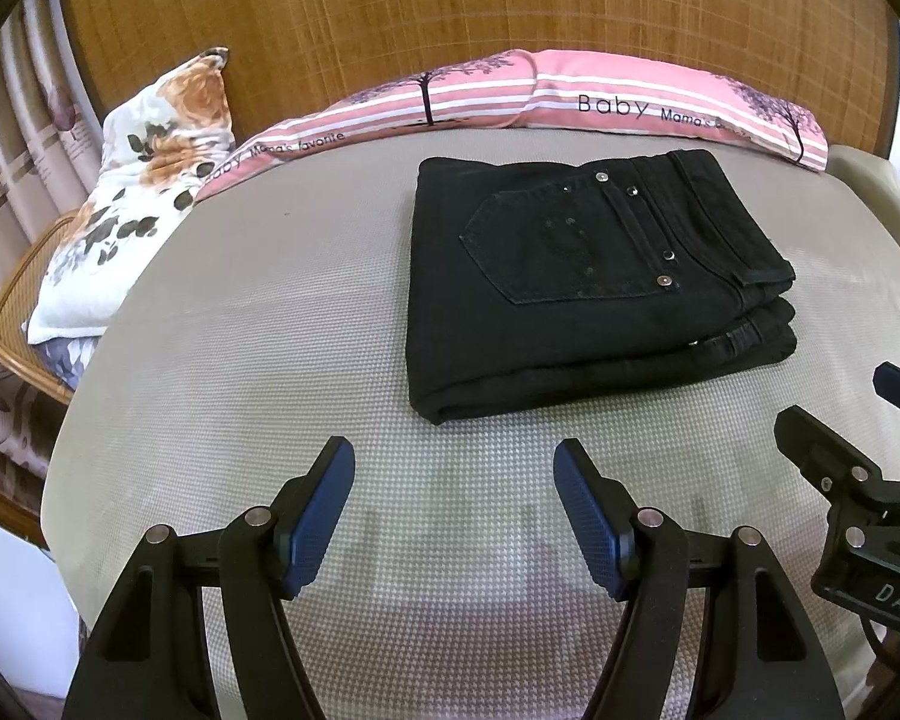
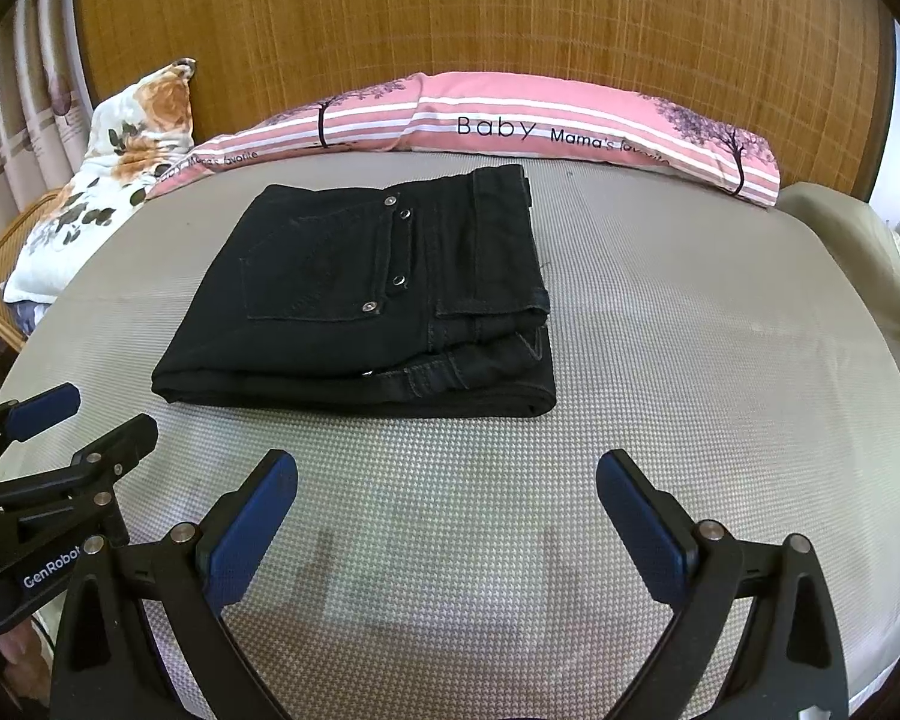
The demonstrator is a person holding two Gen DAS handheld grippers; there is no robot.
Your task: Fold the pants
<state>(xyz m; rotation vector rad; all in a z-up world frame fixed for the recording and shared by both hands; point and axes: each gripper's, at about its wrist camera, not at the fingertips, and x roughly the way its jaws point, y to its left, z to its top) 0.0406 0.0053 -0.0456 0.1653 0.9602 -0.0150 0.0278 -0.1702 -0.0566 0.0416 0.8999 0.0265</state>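
Black jeans (image 1: 582,288) lie folded into a compact stack on the grey textured bed (image 1: 270,312), back pocket up, waistband to the right. They also show in the right wrist view (image 2: 366,306). My left gripper (image 1: 453,462) is open and empty, hovering over bare bed just in front of the jeans. My right gripper (image 2: 447,474) is open and empty, also in front of the jeans and apart from them. The right gripper shows at the right edge of the left wrist view (image 1: 840,420), and the left gripper at the left edge of the right wrist view (image 2: 96,414).
A long pink striped pillow (image 1: 570,96) lies along the wooden headboard (image 1: 450,6). A floral pillow (image 1: 138,180) leans at the left over a wicker chair (image 1: 12,312). Curtains hang at far left. A beige cloth (image 2: 840,228) lies at the bed's right edge.
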